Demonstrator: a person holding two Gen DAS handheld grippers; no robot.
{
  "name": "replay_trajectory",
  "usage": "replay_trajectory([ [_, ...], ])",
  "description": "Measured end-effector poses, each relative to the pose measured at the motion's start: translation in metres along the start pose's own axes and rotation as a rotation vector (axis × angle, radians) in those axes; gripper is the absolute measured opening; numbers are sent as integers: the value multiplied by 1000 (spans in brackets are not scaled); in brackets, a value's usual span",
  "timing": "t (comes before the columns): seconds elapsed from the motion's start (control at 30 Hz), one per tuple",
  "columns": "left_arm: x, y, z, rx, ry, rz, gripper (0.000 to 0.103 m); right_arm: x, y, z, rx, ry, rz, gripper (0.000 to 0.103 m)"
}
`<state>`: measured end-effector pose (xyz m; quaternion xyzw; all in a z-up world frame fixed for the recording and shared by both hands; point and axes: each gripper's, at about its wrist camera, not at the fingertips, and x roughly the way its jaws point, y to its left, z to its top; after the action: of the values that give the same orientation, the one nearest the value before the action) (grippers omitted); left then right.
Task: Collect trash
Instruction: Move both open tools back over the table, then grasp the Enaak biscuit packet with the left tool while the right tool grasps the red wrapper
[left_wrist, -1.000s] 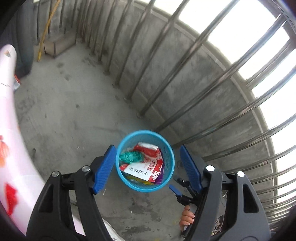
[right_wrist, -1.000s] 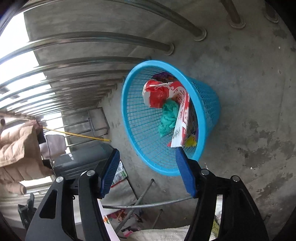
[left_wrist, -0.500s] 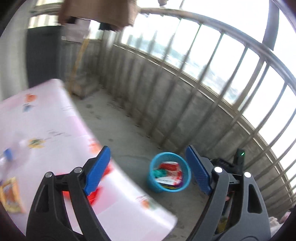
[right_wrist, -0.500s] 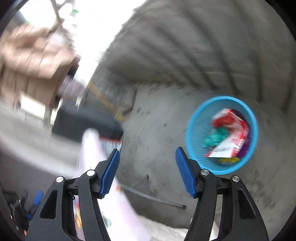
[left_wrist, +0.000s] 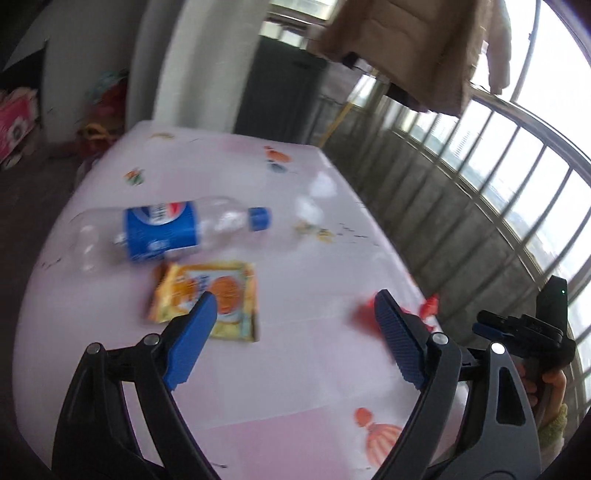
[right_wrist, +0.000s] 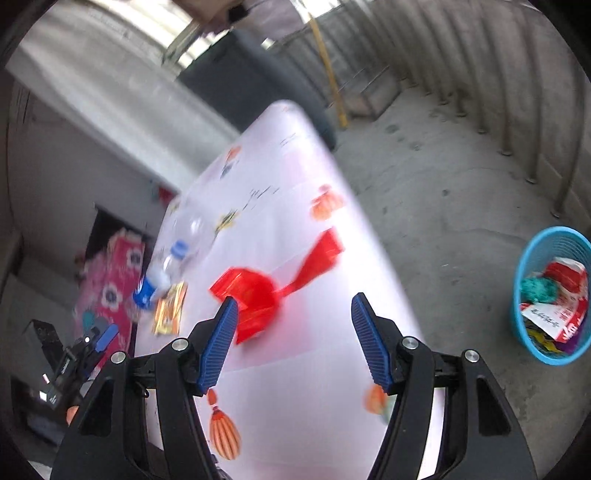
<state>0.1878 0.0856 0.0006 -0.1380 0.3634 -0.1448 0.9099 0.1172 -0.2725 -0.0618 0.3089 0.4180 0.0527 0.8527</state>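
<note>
1. We have swung both views away from the basket and back to the bench (left_wrist: 303, 369). A second ago both cameras looked down into the basket; now the pink cloth fills them.
2. The basket (right_wrist: 517, 295) now sits on the floor to the far right of the bench, well apart from it, already holding several wrappers. We judge one drop finished and the next pick starting.
3. A bottle (left_wrist: 166, 232) lies on its side at the far left of the bench, cap pointing right.
4. A red wrapper (right_wrist: 258, 295) lies near the right edge, just ahead of the right hand-held gripper (right_wrist: 291, 339).
5. A yellow packet (left_wrist: 207, 295) lies just near of the bottle, right ahead of the left hand-held gripper (left_wrist: 295, 339).
6. The left jaws have widened since the basket and stand far apart, empty; the right jaws stand moderately apart, also empty.
7. Three pieces remain; each gripper seems lined up on its nearest one.
</note>
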Motion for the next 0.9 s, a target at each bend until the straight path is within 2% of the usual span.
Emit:
replay_trajectory([
  [0.2, -5, 45, -5, -68, -25, 70, 82, 36, 26, -2, -33, 70, -43, 62],
  [0.43, 2, 74, -12, -113, -32, 118, 81, 55, 40, -9, -82, 98, -99, 62],
  [0.53, 9, 87, -14, -131, -21, 126, 72, 65, 47, -10, -100, 106, -124, 62],
  [0.7, 30, 97, -12, -141, 24, 125, 52, 76, 58, -11, -151, 100, -168, 62],
  [0.9, 56, 97, -16, -125, 99, 124, 38, 87, 62, -10, -152, 101, -155, 62],
])
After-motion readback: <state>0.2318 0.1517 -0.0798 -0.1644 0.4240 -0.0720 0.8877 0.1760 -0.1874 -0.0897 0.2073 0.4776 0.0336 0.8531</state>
